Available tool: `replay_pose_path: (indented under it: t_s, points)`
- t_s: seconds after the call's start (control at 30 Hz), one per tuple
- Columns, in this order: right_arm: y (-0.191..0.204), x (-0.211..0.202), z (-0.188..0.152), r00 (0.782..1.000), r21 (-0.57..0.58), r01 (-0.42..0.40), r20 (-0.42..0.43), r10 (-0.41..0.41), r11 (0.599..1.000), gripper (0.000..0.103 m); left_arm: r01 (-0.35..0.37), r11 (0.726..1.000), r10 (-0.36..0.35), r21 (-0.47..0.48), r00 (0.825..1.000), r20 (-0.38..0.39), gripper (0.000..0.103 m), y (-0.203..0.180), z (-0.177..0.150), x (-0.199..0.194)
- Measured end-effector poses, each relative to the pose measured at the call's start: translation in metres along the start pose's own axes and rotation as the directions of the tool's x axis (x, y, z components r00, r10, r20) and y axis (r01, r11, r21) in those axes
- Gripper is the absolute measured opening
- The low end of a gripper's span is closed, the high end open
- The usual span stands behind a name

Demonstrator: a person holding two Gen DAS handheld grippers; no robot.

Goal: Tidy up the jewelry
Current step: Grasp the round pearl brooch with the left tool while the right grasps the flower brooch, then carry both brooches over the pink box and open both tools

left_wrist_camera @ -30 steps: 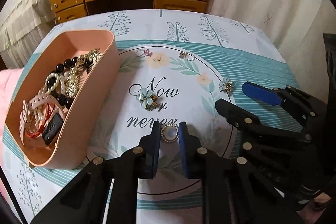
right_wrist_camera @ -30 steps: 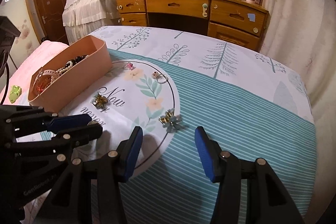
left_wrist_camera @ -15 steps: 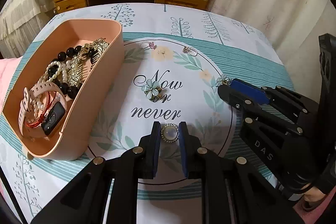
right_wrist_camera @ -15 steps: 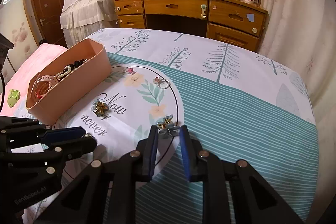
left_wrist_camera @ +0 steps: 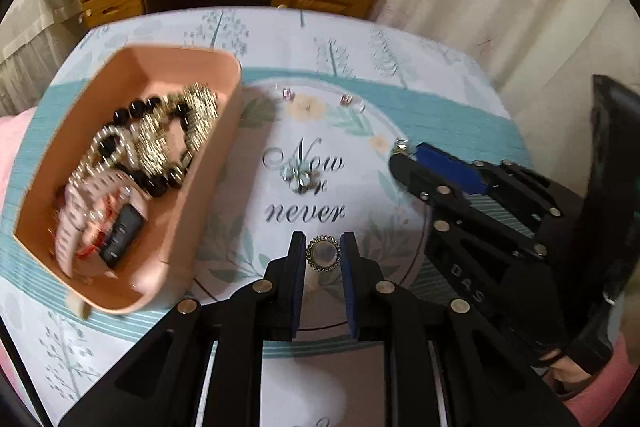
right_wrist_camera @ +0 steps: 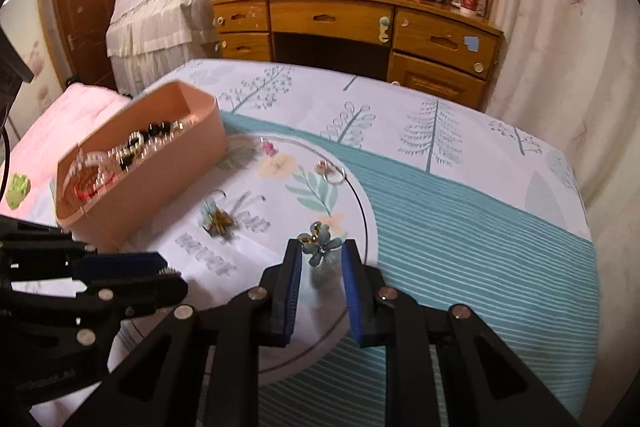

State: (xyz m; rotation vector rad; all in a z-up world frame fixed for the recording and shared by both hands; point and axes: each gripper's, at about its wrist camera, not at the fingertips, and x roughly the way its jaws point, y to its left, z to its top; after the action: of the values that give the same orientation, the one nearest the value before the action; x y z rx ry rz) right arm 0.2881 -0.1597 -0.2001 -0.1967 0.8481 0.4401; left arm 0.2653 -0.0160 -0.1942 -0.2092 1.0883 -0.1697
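Note:
My left gripper is shut on a round pearl brooch with a gold rim and holds it above the tablecloth. My right gripper is shut on a blue flower earring and shows at the right of the left wrist view. The pink box at the left holds black beads, pearls, gold chains and a pink watch; it also shows in the right wrist view. A second flower earring lies on the printed words, also in the right wrist view.
Two small ring-like pieces lie farther back on the cloth, a pink one and one with a hoop. A wooden desk stands beyond the table. A curtain hangs at the right. A pink cushion lies left.
My right gripper has closed on the blue flower earring and lifted it. My left gripper, still holding the pearl brooch, has risen and moved towards the pink box.

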Motion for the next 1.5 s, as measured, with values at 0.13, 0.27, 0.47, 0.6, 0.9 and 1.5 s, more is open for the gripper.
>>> replay_pose_path:
  t_s: [0.13, 0.27, 0.47, 0.6, 0.9, 1.5]
  points:
    - [0.009, -0.011, 0.014, 1.0, 0.047, 0.015, 0.021, -0.016, 0.999, 0.02, 0.02, 0.999, -0.021, 0.037, 1.0, 0.012, 0.015, 0.011, 0.009, -0.025]
    - [0.024, -0.025, 0.032, 0.998, 0.083, 0.038, 0.049, -0.042, 0.996, 0.02, 0.024, 0.997, -0.026, 0.078, 0.999, 0.026, 0.015, 0.025, 0.023, -0.049]
    - [0.048, -0.036, 0.058, 0.994, 0.14, 0.033, 0.095, -0.046, 0.99, 0.02, -0.02, 0.991, 0.01, 0.132, 0.997, 0.076, 0.015, 0.054, 0.041, -0.075]
    - [0.068, -0.039, 0.076, 0.991, 0.147, 0.001, 0.133, -0.021, 0.989, 0.02, -0.04, 0.99, 0.027, 0.138, 0.995, 0.097, 0.015, 0.077, 0.05, -0.082]
    - [0.116, -0.034, 0.099, 0.988, 0.067, -0.065, 0.142, 0.055, 0.996, 0.02, -0.069, 0.992, 0.059, 0.101, 0.993, 0.098, 0.015, 0.125, 0.054, -0.085]
    - [0.095, -0.029, 0.094, 0.997, 0.183, -0.032, 0.072, 0.019, 0.983, 0.026, -0.023, 0.999, 0.02, 0.047, 0.998, 0.067, 0.061, 0.135, 0.058, -0.08]
